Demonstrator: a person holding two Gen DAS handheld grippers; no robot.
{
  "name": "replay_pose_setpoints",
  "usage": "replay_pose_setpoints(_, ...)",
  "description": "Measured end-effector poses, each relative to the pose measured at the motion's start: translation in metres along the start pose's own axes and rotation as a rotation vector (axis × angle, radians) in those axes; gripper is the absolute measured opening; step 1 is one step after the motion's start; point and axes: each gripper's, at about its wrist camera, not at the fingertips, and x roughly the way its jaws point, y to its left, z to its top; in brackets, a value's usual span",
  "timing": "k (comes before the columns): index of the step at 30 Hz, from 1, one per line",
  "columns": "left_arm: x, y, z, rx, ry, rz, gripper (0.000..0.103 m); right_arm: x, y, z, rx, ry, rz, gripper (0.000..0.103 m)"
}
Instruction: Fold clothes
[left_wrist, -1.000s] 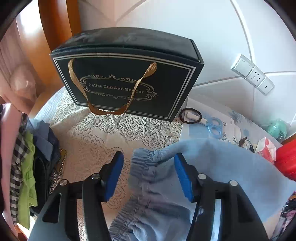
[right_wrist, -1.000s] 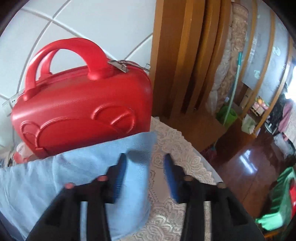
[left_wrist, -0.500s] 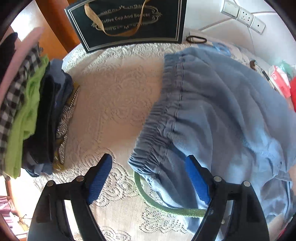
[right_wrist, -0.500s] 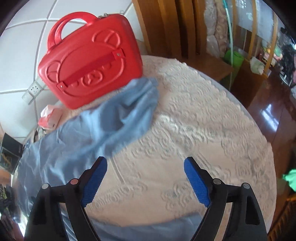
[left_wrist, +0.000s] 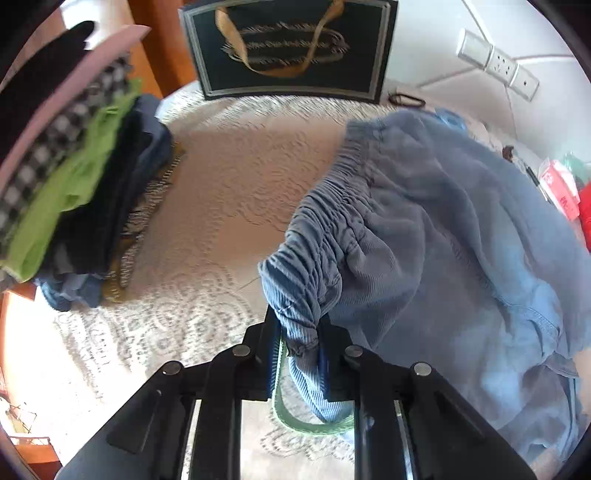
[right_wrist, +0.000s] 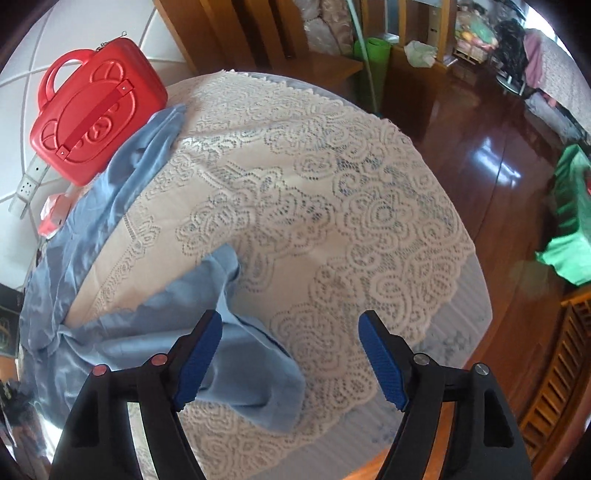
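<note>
While the left gripper (left_wrist: 297, 360) is clamped shut on the gathered elastic waistband (left_wrist: 321, 236) of the light blue trousers (left_wrist: 461, 266), the right gripper (right_wrist: 290, 360) hangs with its blue pads wide apart and nothing between them. A green drawstring loop (left_wrist: 295, 417) dangles from the waistband just below the left gripper's pads. The trousers lie spread across the lace tablecloth (left_wrist: 229, 192) that covers the round counter (right_wrist: 469, 314), with the waistband end bunched and lifted at the left gripper and the rest of the fabric rumpled off to the right of that view.

From the right wrist camera, one trouser leg (right_wrist: 243, 369) ends just under the left pad of the right gripper, its hem lying flat on the lace, while the other leg (right_wrist: 147, 147) stretches away toward a red hard-shell case (right_wrist: 96, 110) with a bear face moulded on it, and its far end lies just beside that case.

A stack of folded clothes (left_wrist: 74, 184), green, checked, dark blue and black among them, sits on the counter to the left of the trousers, well apart from them. Behind, against the white wall, stands a dark gift box (left_wrist: 291, 48) with a gold ribbon handle, and a white power strip (left_wrist: 496, 66) leans on the wall to its right.
</note>
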Motion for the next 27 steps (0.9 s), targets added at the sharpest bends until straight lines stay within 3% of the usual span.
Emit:
replay_pose_setpoints(4,-0.027,0.043,-0.018,-0.062,0.012,0.009,0.016,0.015,0.009,-0.006,-0.063,0.032,0.022,0.077)
replay_pose_setpoints(6,-0.034,0.059,-0.027,-0.087,0.031,0.008,0.016,0.027,0.018,-0.006,-0.1,0.048,0.026,0.083)
replay_pose_setpoints(8,-0.038,0.068,-0.034,-0.102,0.034,0.019,0.015,0.046,0.025,-0.006,-0.132,0.1,0.003,0.082)
replay_pose_setpoints(10,-0.041,0.075,-0.038,-0.117,0.032,0.016,0.015,0.06,0.038,-0.004,-0.188,0.155,-0.03,0.027)
replay_pose_setpoints(11,-0.044,0.077,-0.039,-0.119,0.027,0.018,0.015,0.061,0.048,-0.002,-0.232,0.155,-0.052,0.009)
replay_pose_setpoints(12,-0.05,0.079,-0.039,-0.116,0.018,0.023,0.015,0.057,0.06,0.004,-0.275,0.133,-0.065,0.003)
replay_pose_setpoints(17,-0.075,0.094,-0.031,-0.089,-0.049,0.111,0.006,-0.017,0.09,0.081,-0.303,-0.107,-0.015,0.002)
replay_pose_setpoints(19,-0.073,0.099,-0.029,-0.095,-0.032,0.08,0.006,-0.037,0.098,0.114,-0.313,-0.199,-0.041,0.002)
replay_pose_setpoints(20,-0.07,0.097,-0.028,-0.089,-0.018,0.052,0.006,-0.039,0.101,0.126,-0.312,-0.211,-0.048,0.008)
replay_pose_setpoints(22,-0.065,0.09,-0.029,-0.076,0.009,-0.008,0.006,-0.037,0.105,0.142,-0.294,-0.21,-0.058,0.039)
replay_pose_setpoints(23,-0.061,0.083,-0.029,-0.069,0.026,-0.044,0.006,-0.035,0.105,0.145,-0.274,-0.203,-0.065,0.065)
replay_pose_setpoints(24,-0.056,0.075,-0.03,-0.062,0.051,-0.08,0.007,-0.031,0.103,0.144,-0.251,-0.194,-0.059,0.078)
replay_pose_setpoints(25,-0.051,0.067,-0.031,-0.054,0.077,-0.116,0.013,-0.026,0.1,0.14,-0.227,-0.18,-0.035,0.078)
replay_pose_setpoints(26,-0.045,0.059,-0.032,-0.044,0.096,-0.139,0.031,-0.02,0.097,0.134,-0.21,-0.155,-0.012,0.078)
replay_pose_setpoints(27,-0.04,0.051,-0.035,-0.031,0.108,-0.147,0.041,-0.013,0.095,0.129,-0.195,-0.128,0.01,0.078)
